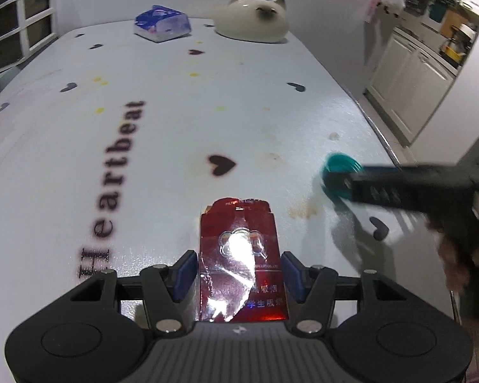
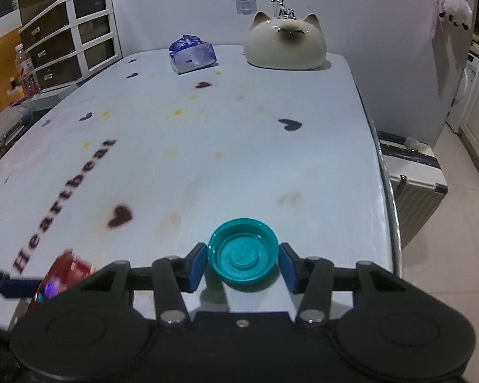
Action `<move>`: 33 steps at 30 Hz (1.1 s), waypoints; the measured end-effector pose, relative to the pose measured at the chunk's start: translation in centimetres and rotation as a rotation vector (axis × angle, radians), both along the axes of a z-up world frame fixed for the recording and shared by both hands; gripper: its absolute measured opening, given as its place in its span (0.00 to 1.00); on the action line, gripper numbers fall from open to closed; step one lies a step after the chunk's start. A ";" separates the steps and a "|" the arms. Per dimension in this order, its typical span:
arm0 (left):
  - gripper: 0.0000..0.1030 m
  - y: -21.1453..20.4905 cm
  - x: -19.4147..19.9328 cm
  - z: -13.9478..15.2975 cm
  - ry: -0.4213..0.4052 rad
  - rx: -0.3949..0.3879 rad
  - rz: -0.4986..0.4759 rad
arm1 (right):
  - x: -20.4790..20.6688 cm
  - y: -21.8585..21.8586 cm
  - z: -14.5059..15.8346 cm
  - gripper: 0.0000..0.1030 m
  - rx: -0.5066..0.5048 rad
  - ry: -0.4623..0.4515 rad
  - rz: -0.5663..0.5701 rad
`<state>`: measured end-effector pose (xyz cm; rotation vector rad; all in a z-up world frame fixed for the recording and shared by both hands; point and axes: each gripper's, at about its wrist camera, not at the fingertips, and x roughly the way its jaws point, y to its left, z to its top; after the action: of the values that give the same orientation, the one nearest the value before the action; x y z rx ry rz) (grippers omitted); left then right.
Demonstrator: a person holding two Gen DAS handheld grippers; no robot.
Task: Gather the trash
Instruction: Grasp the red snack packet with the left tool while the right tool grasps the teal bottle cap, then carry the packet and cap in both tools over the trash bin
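On the far left, the left claw [image 1: 239,274] is pinching a shiny red cardboard cigarette pack [image 1: 239,255], blue pads tight against both of its sides, and the pack juts forward over the pale blue table [image 1: 175,127] with its black hearts and the printed word "Heartbeat". At the far end of the table lies a blue and white plastic tissue pack [image 2: 192,55], and just to its right sits a cream ceramic cat-head ornament [image 2: 284,43]. Moving right, a round teal plastic bottle cap [image 2: 242,255] lies hollow side up on the table near the right edge, squarely between the blue pads of the right claw [image 2: 242,265]. That claw is spread just wider than the cap: slim gaps show on either side, so there is no grip on it. Beyond the table's right edge, a silver hard-shell suitcase [image 2: 412,188] stands on the tiled floor.
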<state>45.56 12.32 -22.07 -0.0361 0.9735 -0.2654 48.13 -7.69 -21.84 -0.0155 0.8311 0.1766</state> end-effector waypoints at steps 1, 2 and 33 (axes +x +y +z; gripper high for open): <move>0.57 -0.1 0.0 0.0 -0.003 0.001 0.013 | -0.6 -0.1 0.0 0.48 0.002 0.003 -0.007; 0.57 -0.2 0.0 0.0 -0.004 0.004 0.024 | -1.2 -0.2 0.0 0.48 0.002 0.006 -0.015; 0.52 1.3 -11.4 9.5 -0.105 -0.027 0.110 | -16.4 -1.8 10.1 0.48 0.053 -0.057 -0.101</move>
<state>34.15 13.62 -12.58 -0.0994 0.8603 -0.1772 31.69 -9.45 -11.76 0.0709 0.7685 0.1021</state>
